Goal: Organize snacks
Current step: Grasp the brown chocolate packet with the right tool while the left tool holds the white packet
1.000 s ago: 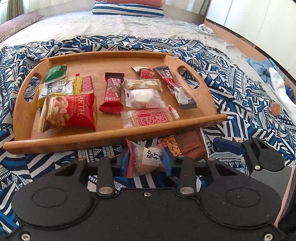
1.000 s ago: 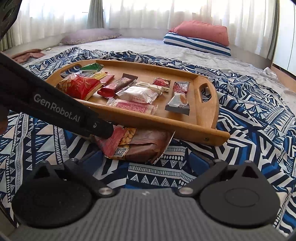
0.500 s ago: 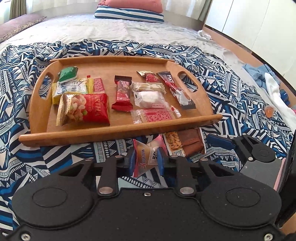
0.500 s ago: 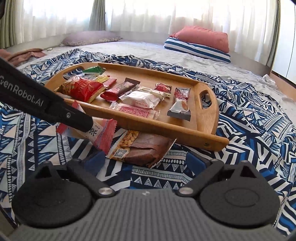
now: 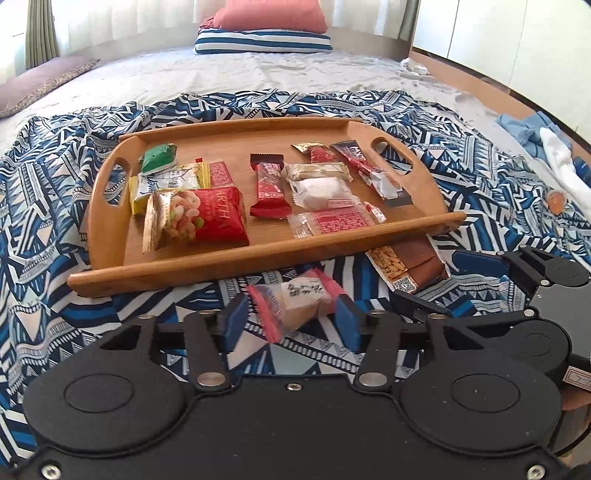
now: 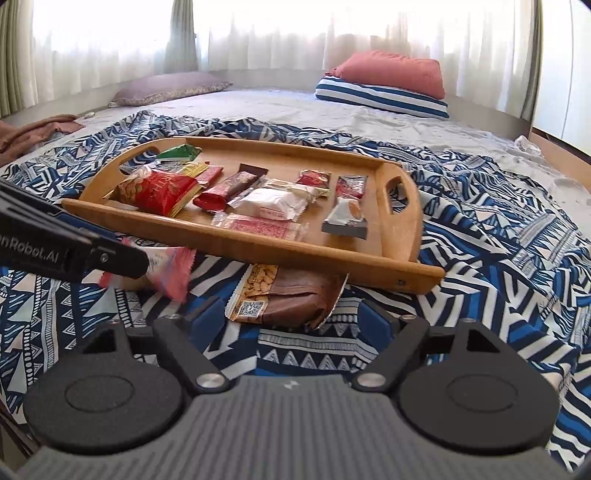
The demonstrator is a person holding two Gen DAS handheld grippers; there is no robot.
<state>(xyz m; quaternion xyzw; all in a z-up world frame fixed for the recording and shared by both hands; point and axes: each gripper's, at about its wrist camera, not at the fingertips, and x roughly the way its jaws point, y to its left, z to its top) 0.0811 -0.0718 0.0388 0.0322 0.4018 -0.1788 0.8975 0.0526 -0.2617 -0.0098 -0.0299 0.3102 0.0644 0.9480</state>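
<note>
A wooden tray [image 5: 258,260] [image 6: 369,264] holding several wrapped snacks lies on a blue patterned cloth on the bed. My left gripper [image 5: 291,321] has its jaws spread wide; a small pink-edged snack packet [image 5: 301,299] [image 6: 166,269] sits between them, touching only the right pad as far as I can see. It is in front of the tray's near rim. A brown almond snack bag [image 5: 410,266] [image 6: 291,295] lies on the cloth, partly under the tray's near right corner. My right gripper [image 6: 291,317] is open just before that bag.
On the tray are a red nut bag [image 5: 199,221], a dark red bar [image 5: 267,188] and a white pastry [image 5: 321,192]. Pillows [image 5: 262,33] lie at the far end of the bed. Clothes [image 5: 546,147] lie at the right edge.
My left gripper pulled back from the tray with the pink packet, then its jaws opened wide around it. My right gripper stayed open by the brown bag.
</note>
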